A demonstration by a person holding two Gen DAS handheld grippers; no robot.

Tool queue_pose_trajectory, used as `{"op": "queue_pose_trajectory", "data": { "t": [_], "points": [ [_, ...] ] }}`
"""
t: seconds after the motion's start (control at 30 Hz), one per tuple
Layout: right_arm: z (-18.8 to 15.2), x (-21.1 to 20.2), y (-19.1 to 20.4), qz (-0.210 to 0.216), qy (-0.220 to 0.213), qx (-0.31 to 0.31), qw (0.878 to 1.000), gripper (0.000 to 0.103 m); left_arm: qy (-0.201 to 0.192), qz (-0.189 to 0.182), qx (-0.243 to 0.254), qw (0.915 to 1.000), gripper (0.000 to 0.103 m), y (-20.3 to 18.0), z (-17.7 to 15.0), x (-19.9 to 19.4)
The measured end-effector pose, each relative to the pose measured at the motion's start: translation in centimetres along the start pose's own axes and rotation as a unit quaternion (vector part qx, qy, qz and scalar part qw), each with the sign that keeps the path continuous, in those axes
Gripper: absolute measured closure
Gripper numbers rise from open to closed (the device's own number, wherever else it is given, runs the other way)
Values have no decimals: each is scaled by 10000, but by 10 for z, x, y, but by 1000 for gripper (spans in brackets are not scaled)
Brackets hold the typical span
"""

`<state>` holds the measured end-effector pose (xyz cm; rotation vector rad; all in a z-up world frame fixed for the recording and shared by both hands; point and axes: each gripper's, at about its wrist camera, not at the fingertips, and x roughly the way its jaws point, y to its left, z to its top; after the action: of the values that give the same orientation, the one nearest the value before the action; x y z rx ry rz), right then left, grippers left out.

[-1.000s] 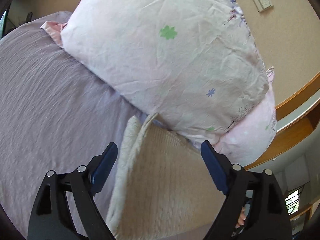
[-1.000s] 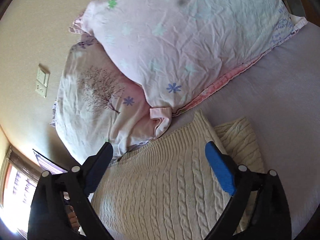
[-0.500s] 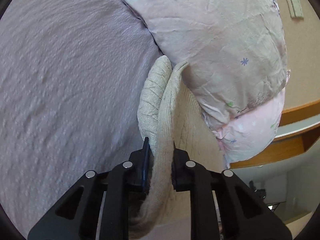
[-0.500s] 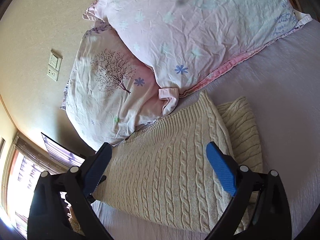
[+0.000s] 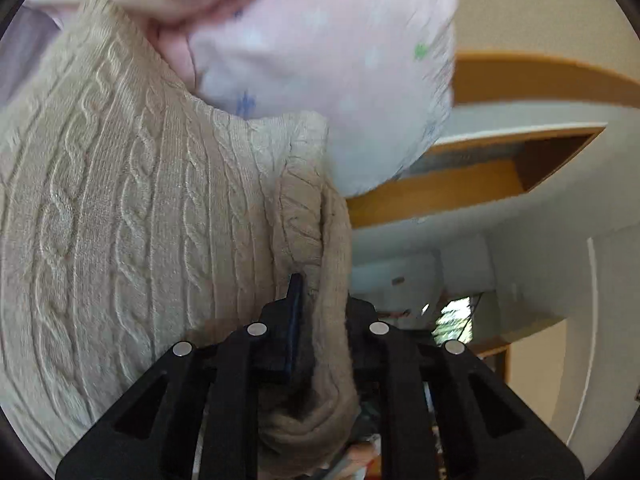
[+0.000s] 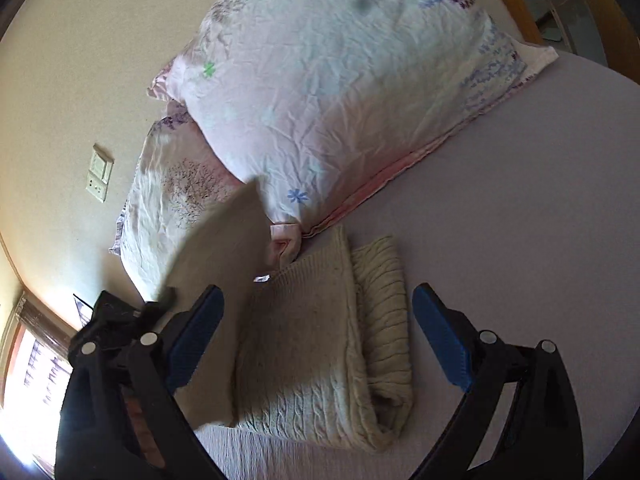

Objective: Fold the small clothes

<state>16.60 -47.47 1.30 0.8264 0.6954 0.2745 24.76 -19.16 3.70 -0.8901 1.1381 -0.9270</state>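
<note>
A cream cable-knit sweater (image 6: 320, 340) lies on the lilac bed sheet (image 6: 520, 208) in front of the pillows. My left gripper (image 5: 320, 304) is shut on a fold of the sweater (image 5: 120, 220) and lifts that side. The lifted flap (image 6: 224, 252) stands up at the left in the right wrist view, with the left gripper (image 6: 160, 304) below it. My right gripper (image 6: 316, 336) is open and empty, hovering over the sweater. A sleeve (image 6: 384, 312) lies folded along the sweater's right side.
Two pink flowered pillows (image 6: 340, 92) lean on the beige wall behind the sweater; one also shows in the left wrist view (image 5: 320, 80). A wall switch (image 6: 100, 172) is at the left. A wooden frame (image 5: 480, 184) borders the bed.
My left gripper closed on the sweater's edge, then swung up and over, raising a flap. My right gripper stayed open and backed off a little above the sweater.
</note>
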Motion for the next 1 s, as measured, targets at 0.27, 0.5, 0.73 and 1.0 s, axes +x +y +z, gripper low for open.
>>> {"op": "queue_pose_trajectory", "data": {
  "t": [0.27, 0.5, 0.73, 1.0],
  "points": [
    [15, 12, -28, -1, 857, 304, 9959, 8, -795, -338, 678, 9940, 6, -25, -4, -61],
    [11, 71, -29, -23, 1705, 233, 9851, 11, -1116, 1971, 606, 9721, 6, 37, 5, -135],
    [-3, 81, -25, 194, 1731, 159, 9846, 75, -339, 1626, 674, 9838, 18, 68, -6, -86],
    [-17, 75, 48, 838, 1469, -597, 9838, 79, -674, 1361, 1079, 9825, 60, 56, -27, -154]
  ]
}}
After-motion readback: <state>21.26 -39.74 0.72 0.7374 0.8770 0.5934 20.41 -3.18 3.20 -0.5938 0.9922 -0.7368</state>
